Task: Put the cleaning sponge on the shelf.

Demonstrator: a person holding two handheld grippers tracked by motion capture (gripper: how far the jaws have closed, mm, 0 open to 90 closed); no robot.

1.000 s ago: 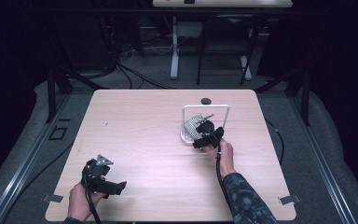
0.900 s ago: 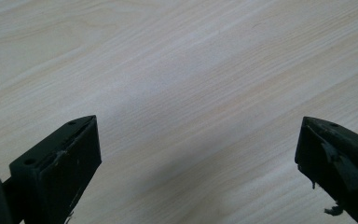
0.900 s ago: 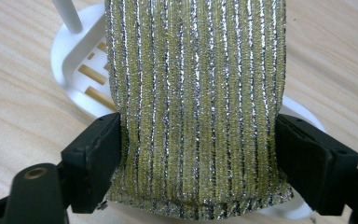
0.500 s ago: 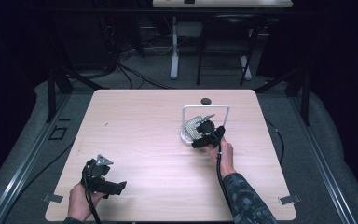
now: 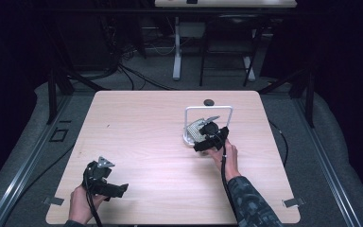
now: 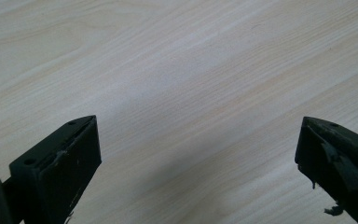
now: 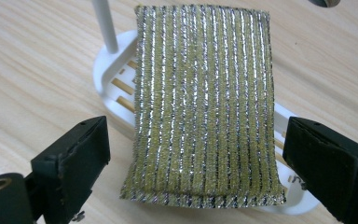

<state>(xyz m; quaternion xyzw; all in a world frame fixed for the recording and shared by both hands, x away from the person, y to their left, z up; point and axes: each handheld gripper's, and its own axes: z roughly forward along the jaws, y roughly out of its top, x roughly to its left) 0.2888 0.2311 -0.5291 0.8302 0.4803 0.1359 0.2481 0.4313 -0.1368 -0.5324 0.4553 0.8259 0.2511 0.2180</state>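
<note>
High view: the right gripper (image 5: 211,138) hovers at the near edge of the white rack (image 5: 208,109), where the sponge (image 5: 197,130) lies. The left gripper (image 5: 105,182) sits low at the table's (image 5: 142,127) near left corner.

Left gripper view: jaws wide apart, empty, over bare wood.

Right gripper view: jaws spread wide, flanking the striped sponge (image 7: 205,102) without touching it.

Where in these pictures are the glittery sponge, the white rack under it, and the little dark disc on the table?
sponge (image 7: 205,102), right gripper view, middle of its striped face.
white rack (image 7: 106,72), right gripper view, bare rim left of the sponge.
dark disc (image 5: 209,101), high view, its centre.
</note>
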